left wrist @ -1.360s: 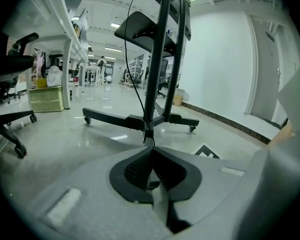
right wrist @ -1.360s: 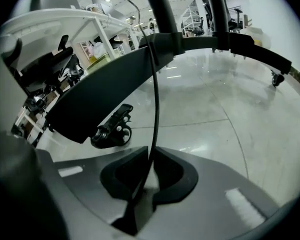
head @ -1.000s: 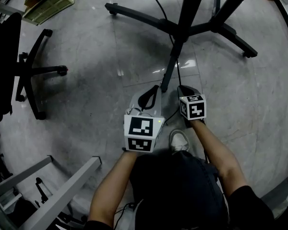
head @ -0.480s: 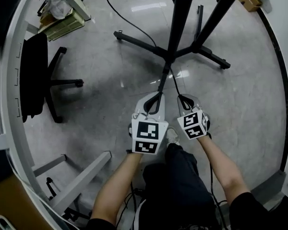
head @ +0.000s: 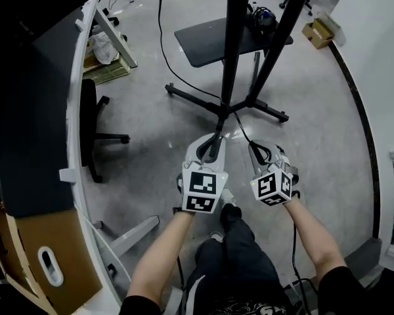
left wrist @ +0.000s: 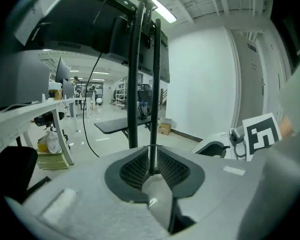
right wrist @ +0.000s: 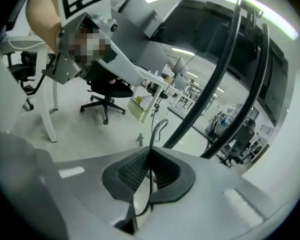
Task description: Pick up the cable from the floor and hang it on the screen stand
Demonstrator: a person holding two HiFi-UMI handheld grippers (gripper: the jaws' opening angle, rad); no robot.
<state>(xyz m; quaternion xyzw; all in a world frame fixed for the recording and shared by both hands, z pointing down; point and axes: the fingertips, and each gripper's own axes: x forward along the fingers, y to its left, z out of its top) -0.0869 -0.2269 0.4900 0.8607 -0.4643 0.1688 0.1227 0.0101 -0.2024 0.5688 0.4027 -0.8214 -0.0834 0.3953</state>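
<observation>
The screen stand (head: 233, 44) rises at twelve o'clock, near both tongs. The right tongs (right wrist: 151, 148) are clamped on the cable (right wrist: 152, 134), which runs toward eleven. The left tongs (left wrist: 152, 147) have just been parting, a thin dark line (left wrist: 151, 160) between them.

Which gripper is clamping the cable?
The right gripper, shut on the cable; on the left gripper the jaws have just been opening, nothing clearly between them.

No readable text, number or brand anywhere. Only black-and-white square markers on the left gripper (head: 216, 142) and the right gripper (head: 256, 151), without any letters.
</observation>
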